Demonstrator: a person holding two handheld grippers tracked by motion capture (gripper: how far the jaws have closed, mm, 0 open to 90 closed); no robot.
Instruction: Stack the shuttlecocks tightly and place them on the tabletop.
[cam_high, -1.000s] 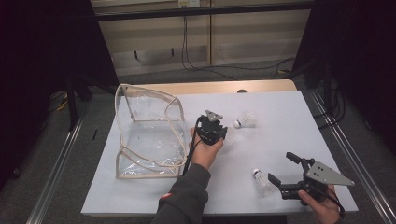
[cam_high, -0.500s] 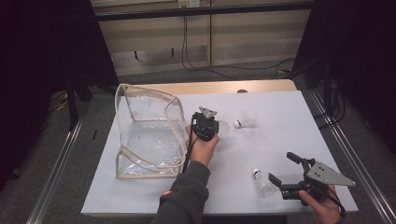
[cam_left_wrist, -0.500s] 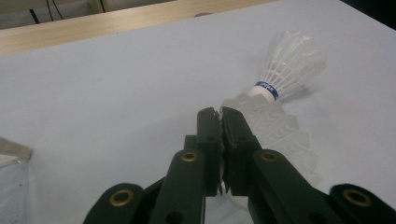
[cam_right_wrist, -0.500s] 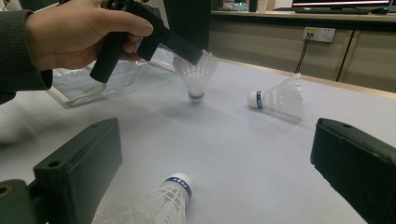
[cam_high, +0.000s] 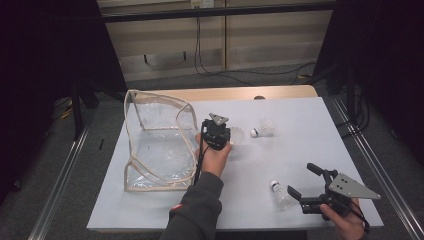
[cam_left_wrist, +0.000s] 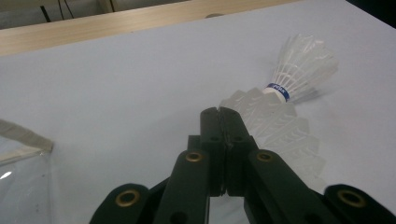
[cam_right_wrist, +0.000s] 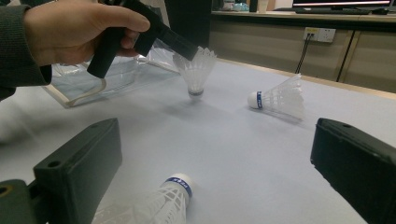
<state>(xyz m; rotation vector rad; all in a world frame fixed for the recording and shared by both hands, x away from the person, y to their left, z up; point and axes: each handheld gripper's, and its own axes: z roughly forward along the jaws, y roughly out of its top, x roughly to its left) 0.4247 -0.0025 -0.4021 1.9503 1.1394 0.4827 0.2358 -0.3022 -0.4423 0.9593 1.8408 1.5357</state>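
L gripper (cam_high: 231, 136), centre frame, pinching 1st shuttlecock (cam_high: 236, 135); clear bag (cam_high: 150, 142) empty, 2 on desk (cam_high: 310, 135). R gripper (cam_high: 303, 182) fingers spread.

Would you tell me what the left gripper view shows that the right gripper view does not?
Left gripper view: a close look at the left gripper, black jaws shut on the feather skirt of the held white shuttlecock. Right gripper view: the person's left hand around that gripper, and a third white shuttlecock lying between the open jaws of the right gripper. Both: the held white shuttlecock, the blue-banded white shuttlecock lying beyond it, the clear plastic bag and the white table.
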